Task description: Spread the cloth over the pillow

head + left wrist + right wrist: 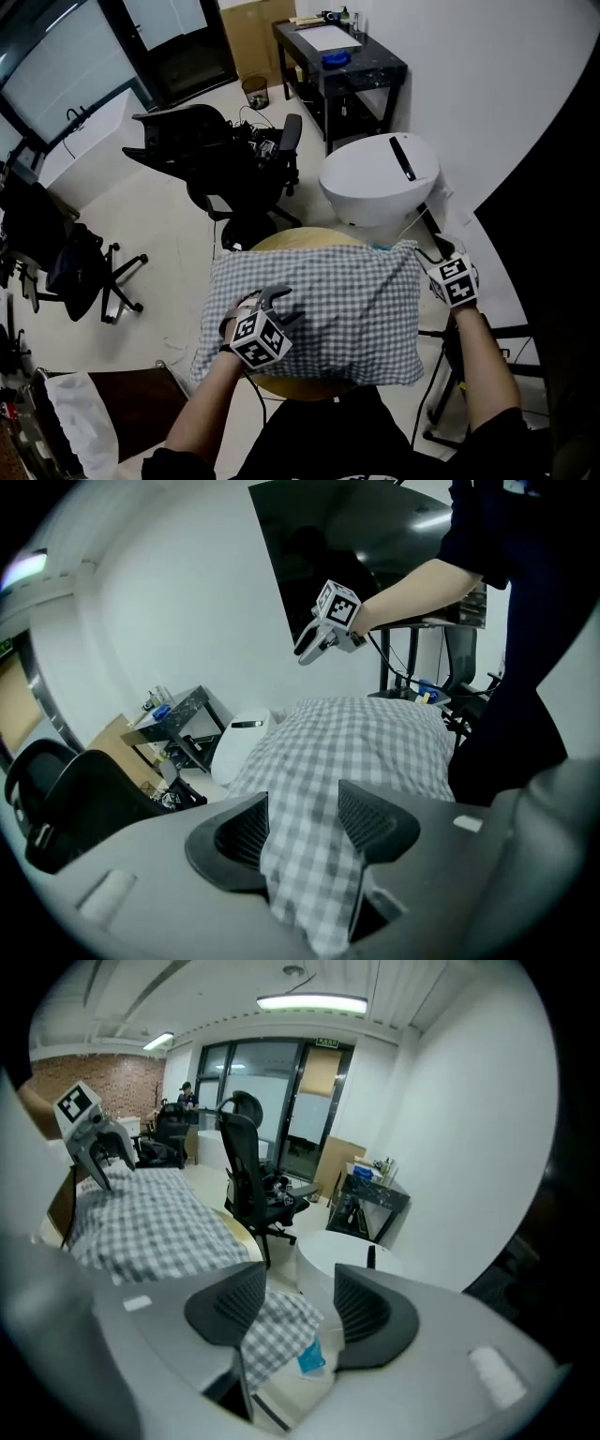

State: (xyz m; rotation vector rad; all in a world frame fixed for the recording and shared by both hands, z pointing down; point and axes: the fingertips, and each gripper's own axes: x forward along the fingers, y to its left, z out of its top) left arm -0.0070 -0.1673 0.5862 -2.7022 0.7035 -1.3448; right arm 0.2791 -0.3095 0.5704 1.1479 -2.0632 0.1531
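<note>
A grey-and-white checked cloth [337, 300] lies over the pillow on a round wooden table [281, 240]; the pillow itself is hidden beneath it. My left gripper [279, 306] sits on the cloth's left part. In the left gripper view its jaws [302, 822] are shut on a bunched fold of the cloth [347, 742]. My right gripper [436, 255] hovers off the pillow's far right corner. Its jaws [292, 1302] stand open and hold nothing, with a cloth corner [277, 1330] and a blue tag [311, 1358] hanging below them.
A white round unit [375, 178] with a black strip on top stands just beyond the table. A black office chair [234, 159] is at the far left of it, a black desk [342, 56] behind, and another chair [84, 267] at the left.
</note>
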